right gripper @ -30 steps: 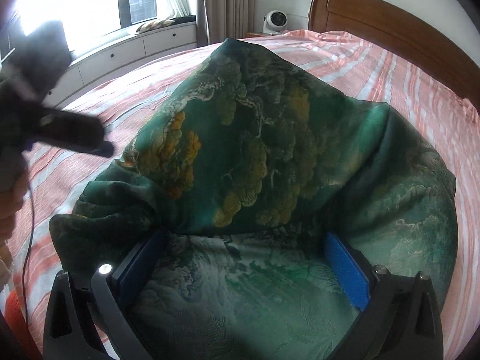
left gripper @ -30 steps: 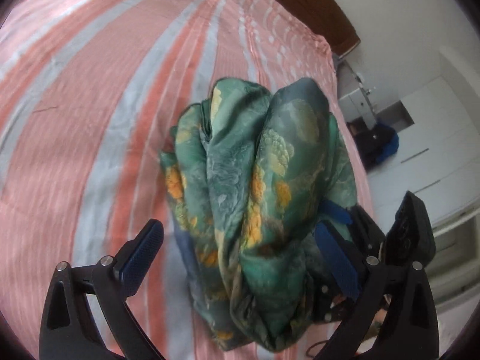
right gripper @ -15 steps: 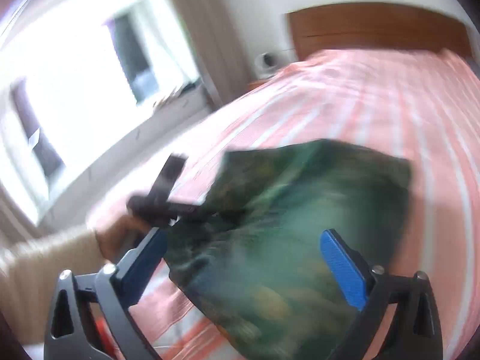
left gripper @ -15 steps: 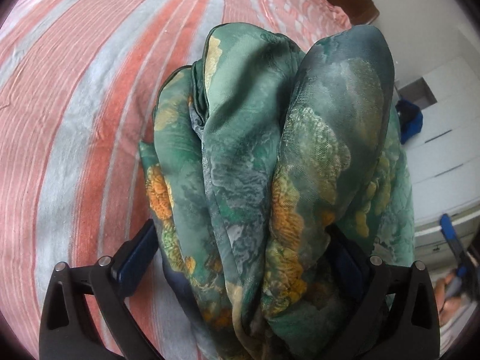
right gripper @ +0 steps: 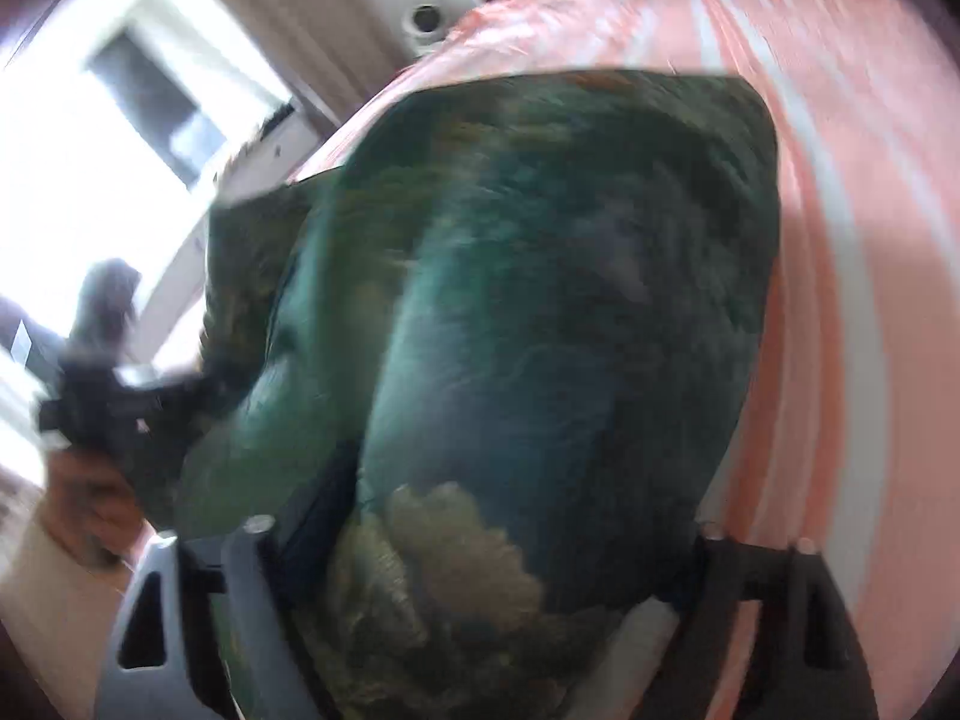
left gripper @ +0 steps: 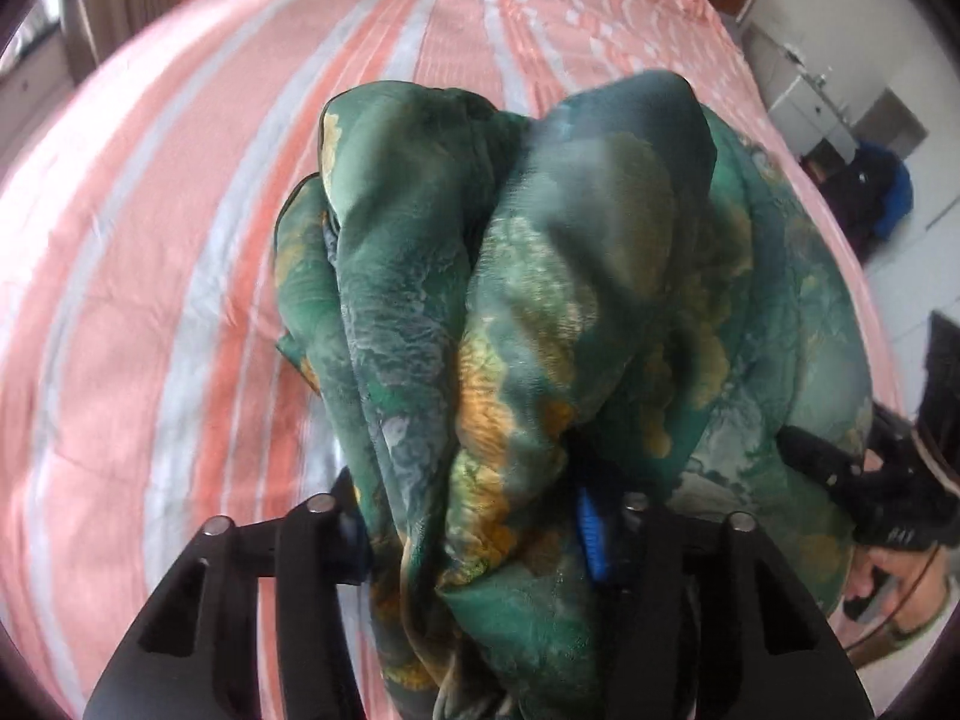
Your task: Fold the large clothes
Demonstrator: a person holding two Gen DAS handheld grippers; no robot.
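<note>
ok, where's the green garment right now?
Green garment is bunched between both closing tools, left tool and right tool, over the striped bed.

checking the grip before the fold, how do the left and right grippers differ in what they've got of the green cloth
The left gripper squeezes a narrow, bunched rope of the green cloth; the right gripper straddles a broad, smooth bulge. The left's jaws stand narrower than the right's. Both are closing with cloth between them, above the striped bed.
</note>
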